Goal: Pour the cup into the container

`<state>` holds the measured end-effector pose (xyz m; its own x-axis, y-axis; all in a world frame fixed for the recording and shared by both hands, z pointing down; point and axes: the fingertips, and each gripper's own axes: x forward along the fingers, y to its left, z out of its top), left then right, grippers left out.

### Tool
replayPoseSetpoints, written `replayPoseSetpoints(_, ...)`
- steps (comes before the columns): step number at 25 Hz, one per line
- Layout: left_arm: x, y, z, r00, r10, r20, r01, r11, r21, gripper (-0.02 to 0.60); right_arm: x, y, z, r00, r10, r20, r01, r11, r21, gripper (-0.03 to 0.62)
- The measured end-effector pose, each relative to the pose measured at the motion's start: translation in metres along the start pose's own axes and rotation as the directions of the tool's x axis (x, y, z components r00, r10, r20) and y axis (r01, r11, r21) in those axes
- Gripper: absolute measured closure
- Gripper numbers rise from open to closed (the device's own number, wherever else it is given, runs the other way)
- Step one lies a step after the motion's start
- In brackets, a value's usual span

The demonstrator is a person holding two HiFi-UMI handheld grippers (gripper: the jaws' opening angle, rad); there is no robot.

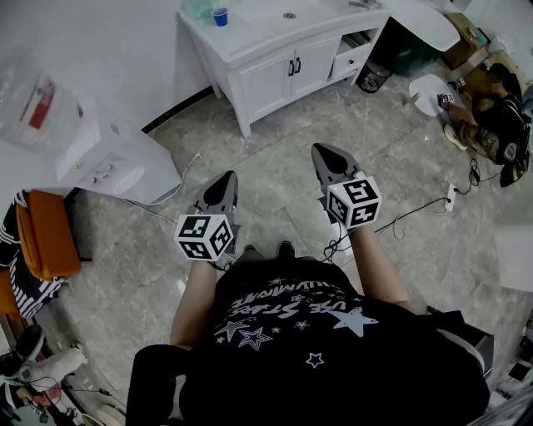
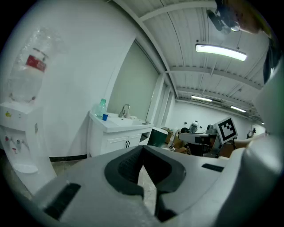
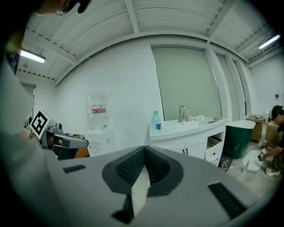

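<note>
I am looking steeply down at my own dark star-printed shirt and a grey tiled floor (image 1: 275, 166). I hold both grippers out in front of me at about waist height, well apart from each other.

The left gripper (image 1: 228, 175) has its jaws together, tips meeting, with nothing between them; its own view (image 2: 143, 148) shows the two dark pads closed into a point. The right gripper (image 1: 320, 150) is the same: jaws together and empty, as seen in the right gripper view (image 3: 144, 148).

The blue cup (image 1: 220, 17) stands across the room, far from both grippers, on the left end of a white desk (image 1: 266, 37) with cabinet doors and a built-in sink. Just beside the cup stands a green bottle (image 1: 200, 8). In the left gripper view the cup (image 2: 105, 117) sits in front of the bottle (image 2: 101, 107), with a faucet (image 2: 124, 108) further along the desk (image 2: 120, 126). The right gripper view shows the same cup (image 3: 158, 126), bottle (image 3: 155, 119) and faucet (image 3: 182, 113).

A white water dispenser (image 1: 112, 158) stands against the wall to my left. An orange chair (image 1: 50, 233) is at the far left edge. Cables (image 1: 416, 208) trail over the floor on my right. A person (image 1: 500, 108) sits low at the far right.
</note>
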<state>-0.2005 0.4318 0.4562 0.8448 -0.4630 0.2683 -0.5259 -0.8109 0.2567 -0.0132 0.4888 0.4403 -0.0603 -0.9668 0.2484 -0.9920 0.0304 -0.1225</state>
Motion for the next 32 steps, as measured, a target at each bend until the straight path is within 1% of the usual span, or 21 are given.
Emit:
replayPoseSetpoints(6,0.0,-0.002,0.002,1.0,0.01,0.0,-0.01,1.0,-0.004,0.572,-0.003,-0.002,0.001,1.0,0.005,0.0,-0.005,1.0,-0.001,0.588)
replayPoseSetpoints(10,-0.002,-0.002,-0.007,1.0,0.019,-0.009,-0.019,1.0,-0.014,0.572,-0.002,-0.002,-0.004,1.0,0.009,-0.001,-0.009,1.0,-0.001,0.588)
replayPoseSetpoints(14,-0.003,-0.004,-0.012,0.999,0.03,-0.014,-0.03,1.0,-0.009,0.572,-0.004,-0.004,-0.007,1.0,0.011,0.002,-0.011,1.0,0.011,0.588)
replayPoseSetpoints(19,0.001,-0.006,-0.008,1.0,0.03,-0.008,-0.03,1.0,-0.007,0.572,0.0,-0.007,-0.003,1.0,0.013,0.027,-0.013,1.0,0.026,0.588)
replayPoseSetpoints(22,0.006,-0.005,-0.009,1.0,0.02,-0.014,-0.02,1.0,-0.003,0.572,0.004,-0.013,0.001,0.999,0.0,0.048,-0.002,0.999,0.045,0.588)
replayPoseSetpoints(25,0.017,0.006,-0.007,1.0,0.016,-0.016,-0.016,1.0,0.0,0.572,0.017,-0.022,0.004,0.998,-0.02,0.053,0.018,0.999,0.041,0.585)
replayPoseSetpoints(26,0.022,0.012,-0.006,1.0,0.014,-0.017,-0.014,1.0,0.002,0.572,0.023,-0.023,0.005,0.998,-0.02,0.053,0.018,0.999,0.038,0.54)
replayPoseSetpoints(27,0.027,0.017,-0.005,1.0,0.012,-0.018,-0.012,1.0,0.002,0.572,0.03,-0.025,0.006,0.999,-0.018,0.051,0.017,0.999,0.035,0.469)
replayPoseSetpoints(28,0.033,0.023,-0.004,1.0,0.011,-0.02,-0.011,1.0,0.0,0.572,0.036,-0.028,0.007,0.999,-0.018,0.049,0.016,0.999,0.029,0.432)
replayPoseSetpoints(30,0.047,0.036,0.0,1.0,0.009,-0.024,-0.01,1.0,-0.007,0.572,0.051,-0.036,0.009,0.999,-0.022,0.043,0.021,1.0,0.017,0.381)
replayPoseSetpoints(32,0.061,0.052,0.006,1.0,0.011,-0.027,-0.011,1.0,-0.014,0.572,0.07,-0.043,0.011,0.999,-0.021,0.033,0.021,1.0,0.014,0.363)
